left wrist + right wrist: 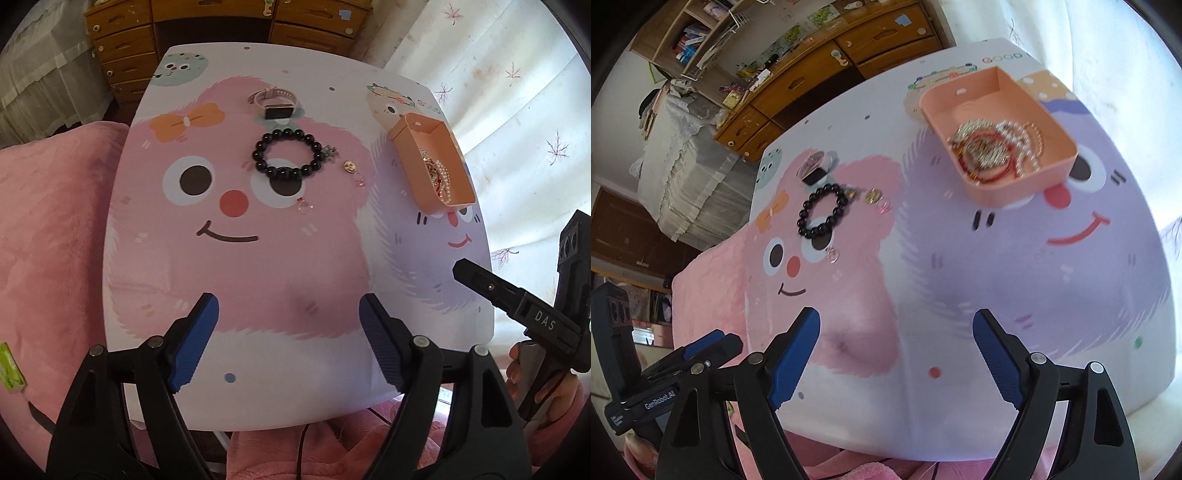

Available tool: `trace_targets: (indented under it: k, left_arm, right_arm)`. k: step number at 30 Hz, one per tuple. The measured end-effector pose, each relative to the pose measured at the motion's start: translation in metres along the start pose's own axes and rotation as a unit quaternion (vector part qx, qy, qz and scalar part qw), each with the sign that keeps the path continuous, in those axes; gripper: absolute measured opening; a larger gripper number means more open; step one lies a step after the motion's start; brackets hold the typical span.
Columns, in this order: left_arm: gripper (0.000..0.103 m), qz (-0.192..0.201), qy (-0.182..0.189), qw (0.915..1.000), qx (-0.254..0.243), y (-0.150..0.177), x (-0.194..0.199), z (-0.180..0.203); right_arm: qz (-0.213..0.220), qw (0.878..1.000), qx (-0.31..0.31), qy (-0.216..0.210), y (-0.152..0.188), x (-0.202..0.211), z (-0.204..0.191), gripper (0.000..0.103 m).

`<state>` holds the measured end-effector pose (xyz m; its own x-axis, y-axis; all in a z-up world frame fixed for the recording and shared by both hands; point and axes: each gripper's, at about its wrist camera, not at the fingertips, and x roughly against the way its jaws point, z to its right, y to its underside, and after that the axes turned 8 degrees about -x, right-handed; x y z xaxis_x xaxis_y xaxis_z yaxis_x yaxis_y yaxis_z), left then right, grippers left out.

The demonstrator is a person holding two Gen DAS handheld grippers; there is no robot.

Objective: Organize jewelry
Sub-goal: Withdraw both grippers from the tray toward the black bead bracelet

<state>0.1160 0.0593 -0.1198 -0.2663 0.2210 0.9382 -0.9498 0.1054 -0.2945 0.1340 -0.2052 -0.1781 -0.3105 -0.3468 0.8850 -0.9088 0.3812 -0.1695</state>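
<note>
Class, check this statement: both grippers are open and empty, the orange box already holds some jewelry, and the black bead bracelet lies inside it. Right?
Not quite. The black bead bracelet lies on the table, outside the orange box, as the left wrist view shows. The rest stands.

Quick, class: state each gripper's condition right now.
Left gripper: open, holding nothing.
Right gripper: open, holding nothing.
</note>
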Motion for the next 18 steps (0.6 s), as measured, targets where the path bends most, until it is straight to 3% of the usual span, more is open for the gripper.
trace_targets:
  k: [7,12,18]
  left_arm:
    - [0.077,-0.021,-0.008,0.9995,-0.021,0.02,0.004,-0.042]
    - [0.077,-0.017,-0.002,0.9999,-0.003,0.021,0.005,-0.058]
    - [0.077,-0.004,0.021,0.9988,0.044,0.011,0.006,-0.072]
  right_arm:
    - [0.003,0.999,0.03,0.03,0.046,-0.018,-0.042,0.086]
    - [0.035,0.996,0.074,0.043,0.042,-0.013,-0.061,0.086]
    - [0.104,0.976,0.178,0.07,0.039,-0.009,-0.083,0.086]
